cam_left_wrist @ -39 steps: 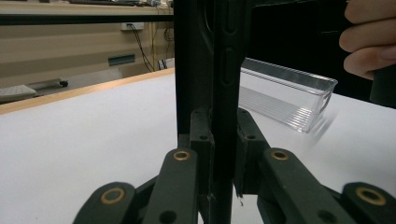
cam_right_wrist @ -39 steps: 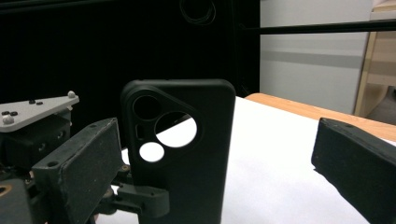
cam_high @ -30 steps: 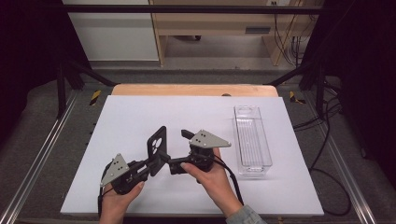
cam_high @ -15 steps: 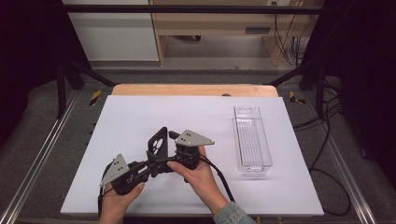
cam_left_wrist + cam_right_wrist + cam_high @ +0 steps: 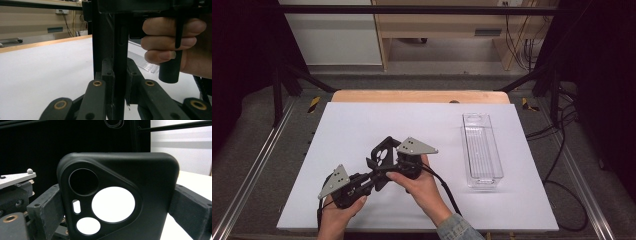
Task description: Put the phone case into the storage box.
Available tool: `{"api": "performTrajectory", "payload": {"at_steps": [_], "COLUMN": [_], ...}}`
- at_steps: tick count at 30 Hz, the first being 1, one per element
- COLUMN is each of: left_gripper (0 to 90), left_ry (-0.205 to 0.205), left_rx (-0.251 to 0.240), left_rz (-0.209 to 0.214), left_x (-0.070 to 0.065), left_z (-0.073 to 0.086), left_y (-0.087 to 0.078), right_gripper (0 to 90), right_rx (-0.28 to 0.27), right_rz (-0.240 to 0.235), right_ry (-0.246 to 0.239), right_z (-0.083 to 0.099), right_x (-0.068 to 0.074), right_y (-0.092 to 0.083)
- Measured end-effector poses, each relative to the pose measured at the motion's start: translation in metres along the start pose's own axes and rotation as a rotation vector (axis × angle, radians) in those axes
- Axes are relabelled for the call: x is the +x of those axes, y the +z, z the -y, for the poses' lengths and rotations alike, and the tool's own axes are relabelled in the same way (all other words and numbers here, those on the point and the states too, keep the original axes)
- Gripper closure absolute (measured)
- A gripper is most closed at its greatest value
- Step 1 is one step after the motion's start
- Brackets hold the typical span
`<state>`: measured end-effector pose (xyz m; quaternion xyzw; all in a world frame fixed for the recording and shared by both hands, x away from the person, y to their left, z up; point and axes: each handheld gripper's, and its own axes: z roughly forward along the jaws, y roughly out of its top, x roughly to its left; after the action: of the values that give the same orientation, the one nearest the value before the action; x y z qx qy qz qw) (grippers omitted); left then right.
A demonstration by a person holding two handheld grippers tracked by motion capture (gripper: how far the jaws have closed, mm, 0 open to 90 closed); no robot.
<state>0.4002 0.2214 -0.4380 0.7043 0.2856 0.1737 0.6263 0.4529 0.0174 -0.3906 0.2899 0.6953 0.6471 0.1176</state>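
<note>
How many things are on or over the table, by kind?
Phone case: 1
Clear plastic tray: 1
Handheld grippers: 2, left gripper and right gripper
Total: 4

Black phone case [image 5: 383,155] stands edge-up above white bench [image 5: 362,120], held between left hand-held gripper [image 5: 371,176] and right hand-held gripper [image 5: 396,161], jaws just closing; clear tray [image 5: 482,150] lies well apart at right, lengthwise.
</note>
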Motion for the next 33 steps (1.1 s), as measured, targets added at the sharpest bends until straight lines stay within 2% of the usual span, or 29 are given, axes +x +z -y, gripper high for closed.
{"api": "performTrajectory", "payload": {"at_steps": [6,15,20,21,22,23,24,26,27,31,32,33], "left_gripper": [80.8,80.9,80.5,79.3,74.2,68.3,68.3,58.6,58.6,46.7,42.1,42.1], "left_ry": [-0.008,-0.015,-0.010,-0.006,0.001,0.001,-0.004,-0.016,-0.021,-0.019,-0.019,-0.024], "left_rx": [0.001,-0.003,0.002,0.002,0.005,0.005,0.002,-0.003,-0.004,0.000,0.003,0.002], "left_rz": [-0.004,-0.004,-0.018,-0.022,-0.043,-0.043,-0.052,-0.059,-0.063,-0.089,-0.093,-0.099], "left_x": [0.001,0.001,0.001,0.001,0.001,0.001,0.001,0.003,0.003,0.004,0.005,0.005], "left_z": [0.000,0.001,0.001,0.001,0.002,0.002,0.002,0.002,0.003,0.003,0.003,0.004], "left_y": [0.000,-0.001,0.000,0.000,0.000,0.000,0.001,0.001,0.001,0.002,0.002,0.002], "right_gripper": [11.6,12.3,13.2,13.4,13.5,13.6,13.6,13.6,13.6,13.7,13.7,13.7], "right_rx": [0.003,0.007,0.037,0.048,0.051,0.052,0.052,0.047,0.047,0.053,0.054,0.054], "right_rz": [0.003,0.013,0.035,0.045,0.054,0.065,0.065,0.092,0.092,0.150,0.176,0.176], "right_ry": [-0.001,-0.001,0.010,0.015,0.016,0.016,0.016,0.023,0.023,0.031,0.039,0.039], "right_z": [0.000,0.000,-0.002,-0.004,-0.005,-0.006,-0.006,-0.010,-0.010,-0.017,-0.021,-0.021], "right_x": [0.000,0.001,0.002,0.003,0.003,0.002,0.002,-0.002,-0.002,-0.014,-0.021,-0.021], "right_y": [0.000,0.001,0.001,0.001,0.001,0.001,0.001,-0.002,-0.002,-0.007,-0.010,-0.010]}}
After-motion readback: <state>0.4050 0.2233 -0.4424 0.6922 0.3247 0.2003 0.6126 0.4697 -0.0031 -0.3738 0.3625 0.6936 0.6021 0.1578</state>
